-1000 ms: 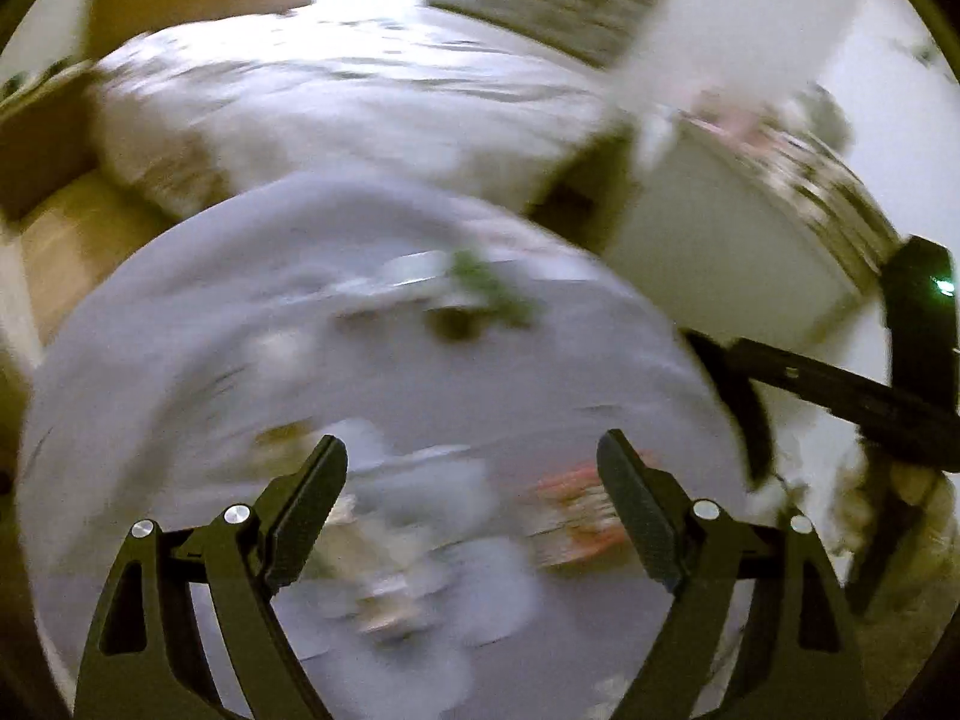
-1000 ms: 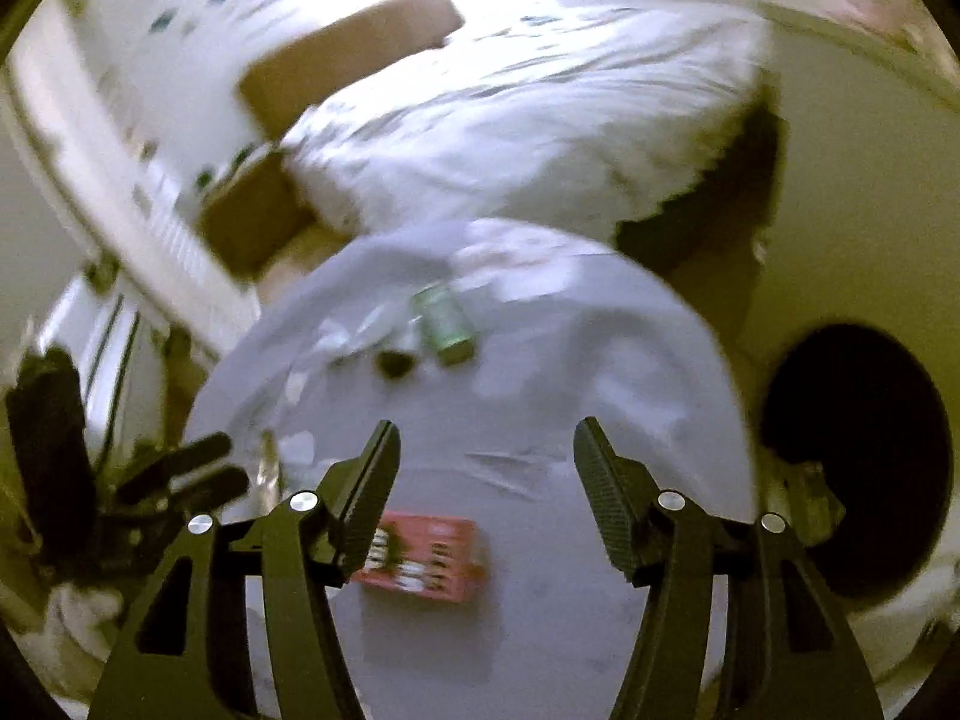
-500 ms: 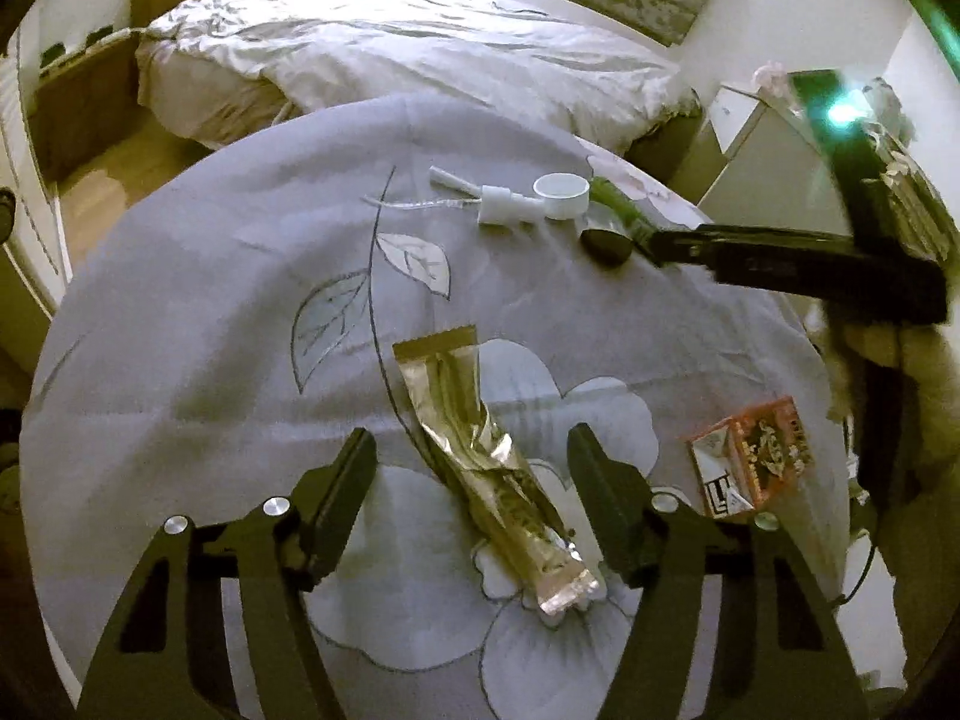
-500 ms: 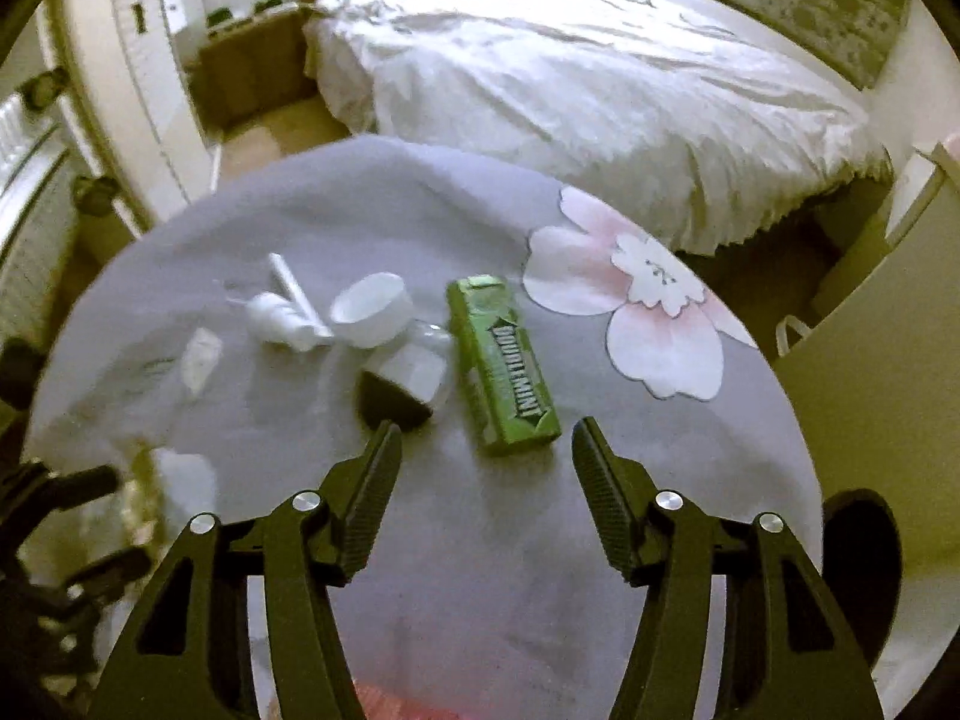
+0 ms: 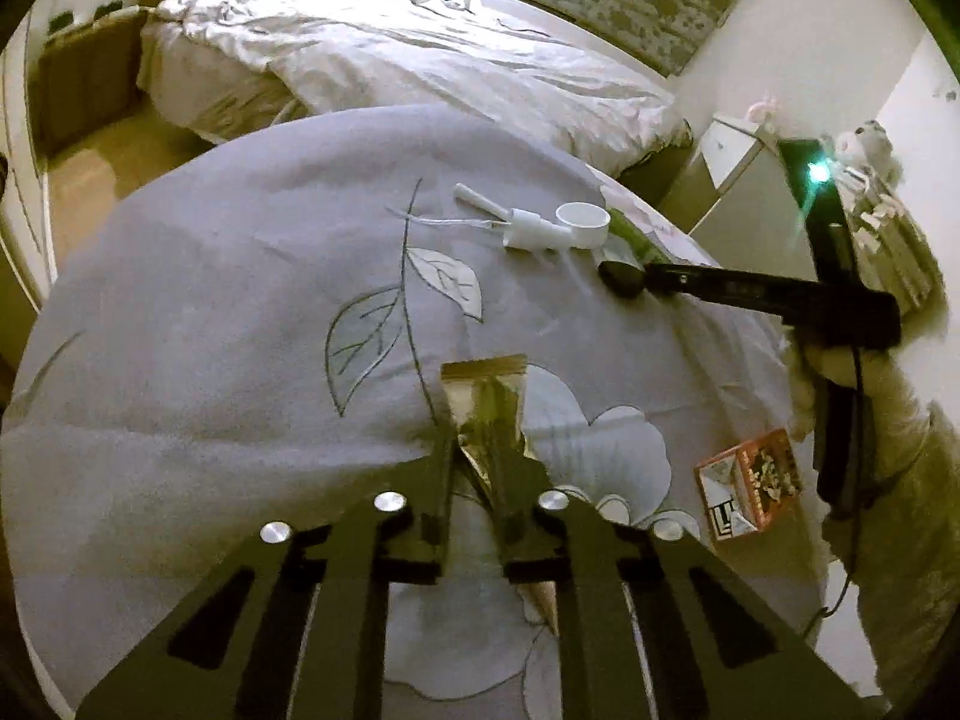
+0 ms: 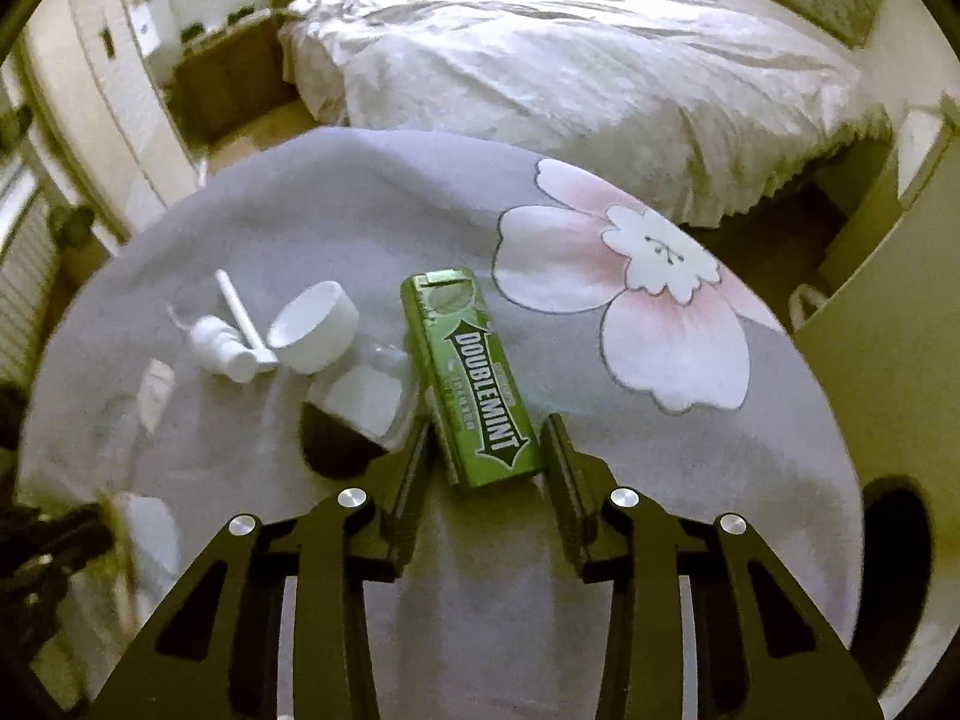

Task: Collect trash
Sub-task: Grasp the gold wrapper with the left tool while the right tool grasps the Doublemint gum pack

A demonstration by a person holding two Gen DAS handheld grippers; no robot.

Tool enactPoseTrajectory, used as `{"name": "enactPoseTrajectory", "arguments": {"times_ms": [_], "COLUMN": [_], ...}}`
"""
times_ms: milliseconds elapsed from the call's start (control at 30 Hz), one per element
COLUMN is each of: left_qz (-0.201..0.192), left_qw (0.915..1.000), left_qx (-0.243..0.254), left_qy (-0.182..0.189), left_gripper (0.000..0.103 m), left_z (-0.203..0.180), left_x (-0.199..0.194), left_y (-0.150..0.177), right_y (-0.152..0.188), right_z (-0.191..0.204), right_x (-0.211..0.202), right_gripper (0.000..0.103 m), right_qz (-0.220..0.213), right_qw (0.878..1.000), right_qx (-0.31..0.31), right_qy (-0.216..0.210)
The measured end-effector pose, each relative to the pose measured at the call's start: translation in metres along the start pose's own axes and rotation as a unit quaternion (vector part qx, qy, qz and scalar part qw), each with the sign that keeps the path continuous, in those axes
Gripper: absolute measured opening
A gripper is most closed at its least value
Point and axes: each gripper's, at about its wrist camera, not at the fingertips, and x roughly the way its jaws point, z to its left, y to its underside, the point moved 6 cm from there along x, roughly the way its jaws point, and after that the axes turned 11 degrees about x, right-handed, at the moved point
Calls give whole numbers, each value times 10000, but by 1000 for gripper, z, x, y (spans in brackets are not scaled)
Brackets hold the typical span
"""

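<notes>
Left gripper (image 5: pixel 477 456) has its jaws pinched in on the gold foil wrapper (image 5: pixel 489 414), which lies at the near middle of the grey flowered tablecloth (image 5: pixel 240 312). Right gripper (image 6: pixel 486 450) is open part-way, straddling the near end of the green Doublemint pack (image 6: pixel 465 378) without touching it yet, I think. Otherwise not much done: the white cup (image 6: pixel 315 324), white dropper bits (image 6: pixel 231 336) and the red carton (image 5: pixel 750 483) at the right edge are all on the table, so most of the pickup's left.
</notes>
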Motion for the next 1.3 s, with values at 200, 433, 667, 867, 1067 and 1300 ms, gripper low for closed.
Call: {"name": "enactPoseTrajectory", "arguments": {"times_ms": [200,433,667,867,1067,1300], "left_qz": [-259,-522,-739,-786,-845,-753], "left_qw": [9996,9975,9942,9929,9900,9918], "left_qx": [84,314,532,649,824,619], "left_qy": [97,363,574,615,772,825], "left_gripper": [6,5,5,5,5,6], "left_z": [-6,-40,-74,-88,-107,-91], "left_x": [-17,-37,-52,-59,-61,-64], "left_y": [-7,-31,-52,-60,-73,-82], "right_y": [10,31,54,65,62,65], "right_z": [-7,12,-11,-37,-58,-83], "right_x": [-47,-119,-148,-161,-186,-203], "right_gripper": [33,22,22,22,22,22], "right_qz": [-237,-611,-668,-768,-1010,-1185], "right_qw": [9975,9940,9947,9906,9868,9822], "right_qx": [576,412,384,724,907,1139], "right_qy": [-344,-814,-686,-867,-880,-914]}}
